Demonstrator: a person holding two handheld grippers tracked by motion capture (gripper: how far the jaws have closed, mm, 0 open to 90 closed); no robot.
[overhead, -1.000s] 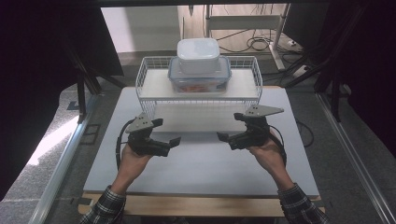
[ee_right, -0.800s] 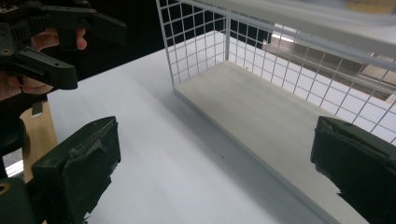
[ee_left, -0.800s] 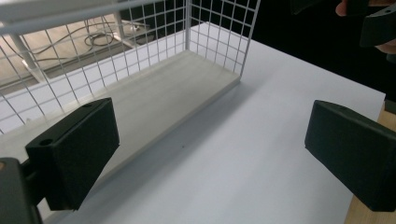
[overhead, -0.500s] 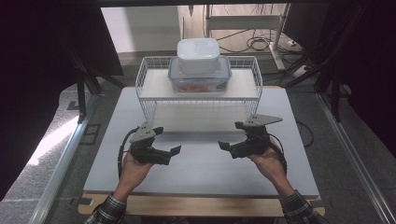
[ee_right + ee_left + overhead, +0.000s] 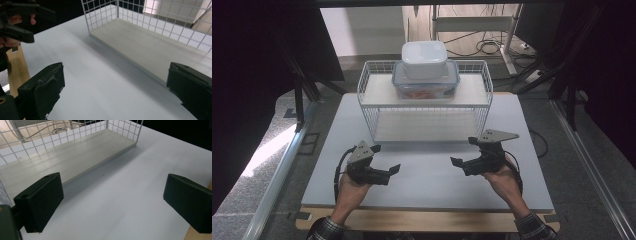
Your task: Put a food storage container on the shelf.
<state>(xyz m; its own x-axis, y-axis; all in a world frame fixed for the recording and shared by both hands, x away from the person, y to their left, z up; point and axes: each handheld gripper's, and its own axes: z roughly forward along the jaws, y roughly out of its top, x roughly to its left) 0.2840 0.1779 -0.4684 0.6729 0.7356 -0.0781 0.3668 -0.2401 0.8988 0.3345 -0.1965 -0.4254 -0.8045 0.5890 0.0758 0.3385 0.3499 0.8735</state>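
Currently both the left gripper (image 5: 393, 170) and right gripper (image 5: 455, 161) are held with jaws apart; the stacked boxes (image 5: 425, 71) on the wire rack (image 5: 367, 82) should be approached level.

The flat pale grey tabletop board (image 5: 427, 165) looks smooth and matt, with a bare light wood strip (image 5: 422, 220) along its near edge. The white wire-grid metal rack (image 5: 484, 80) has thin coated wires with a slight sheen; its pale wooden shelf boards (image 5: 72, 157) show fine grain. The white opaque plastic box (image 5: 424, 59) and the clear plastic lidded container (image 5: 426, 85) look smooth, faintly glossy. The black plastic left gripper (image 5: 112, 202) and black plastic right gripper (image 5: 115, 90) are matt.
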